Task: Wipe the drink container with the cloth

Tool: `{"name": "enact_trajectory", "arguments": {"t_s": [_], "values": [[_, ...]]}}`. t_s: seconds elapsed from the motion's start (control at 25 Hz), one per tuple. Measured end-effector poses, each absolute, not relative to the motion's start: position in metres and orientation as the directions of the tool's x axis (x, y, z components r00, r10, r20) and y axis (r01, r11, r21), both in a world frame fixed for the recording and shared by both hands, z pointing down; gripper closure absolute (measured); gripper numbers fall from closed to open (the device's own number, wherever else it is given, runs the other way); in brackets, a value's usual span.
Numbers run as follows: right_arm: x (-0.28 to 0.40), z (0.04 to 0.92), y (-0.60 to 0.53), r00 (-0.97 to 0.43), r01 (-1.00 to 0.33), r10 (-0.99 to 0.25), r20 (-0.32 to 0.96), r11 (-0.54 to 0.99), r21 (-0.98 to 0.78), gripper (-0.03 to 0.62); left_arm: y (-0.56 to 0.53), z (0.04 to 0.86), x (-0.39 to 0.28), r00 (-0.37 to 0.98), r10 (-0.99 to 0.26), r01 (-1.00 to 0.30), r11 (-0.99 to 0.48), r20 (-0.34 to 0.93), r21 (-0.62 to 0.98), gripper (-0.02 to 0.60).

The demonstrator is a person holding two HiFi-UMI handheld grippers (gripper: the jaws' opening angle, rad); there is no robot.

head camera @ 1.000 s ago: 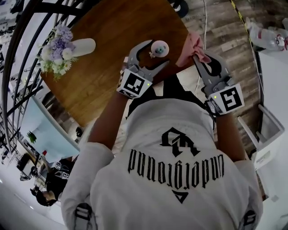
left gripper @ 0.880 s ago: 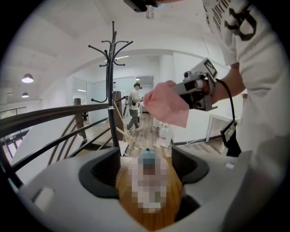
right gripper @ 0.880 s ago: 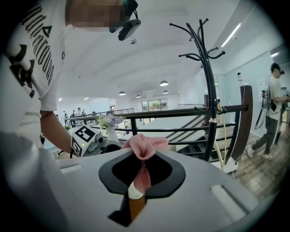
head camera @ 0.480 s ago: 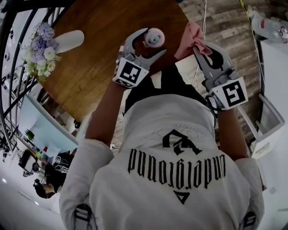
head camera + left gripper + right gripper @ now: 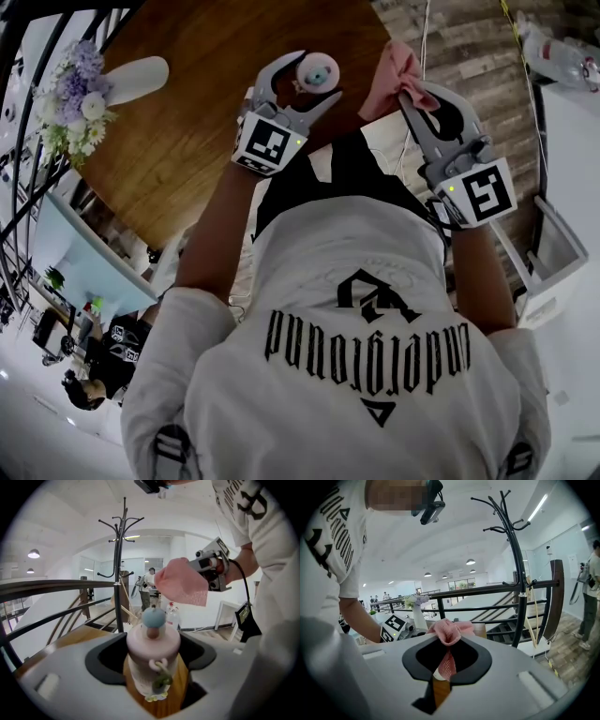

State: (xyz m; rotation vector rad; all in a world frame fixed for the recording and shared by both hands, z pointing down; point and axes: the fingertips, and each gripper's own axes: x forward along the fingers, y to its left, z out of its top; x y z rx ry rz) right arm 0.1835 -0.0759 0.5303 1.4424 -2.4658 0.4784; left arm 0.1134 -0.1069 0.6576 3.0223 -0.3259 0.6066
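1. Now the left hand-held gripper [image 5: 314, 77] is clenched on the pink drink container [image 5: 317, 73], which stands upright over the tabletop [image 5: 206, 112], upper centre.
2. To its right, the right hand-held gripper [image 5: 411, 92] pinches the pink cloth [image 5: 394, 67], near but apart; the cloth probably must go left.
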Motion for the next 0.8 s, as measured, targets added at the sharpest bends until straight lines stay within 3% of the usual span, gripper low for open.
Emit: {"name": "enact_trajectory", "arguments": {"t_s": [0.32, 0.8], "values": [[0.187, 0.524, -0.078, -0.494, -0.867, -0.796, 0.351, 0.48, -0.133, 0.568, -0.112, 0.65, 0.113, 0.887, -0.22, -0.258, -0.965, 0.407, 0.04, 0.198], [0.18, 0.479, -0.1, -0.583, -0.809, -0.766, 0.27, 0.578, -0.107, 0.568, -0.129, 0.558, 0.102, 0.874, -0.311, -0.339, -0.941, 0.373, 0.01, 0.198]]}}
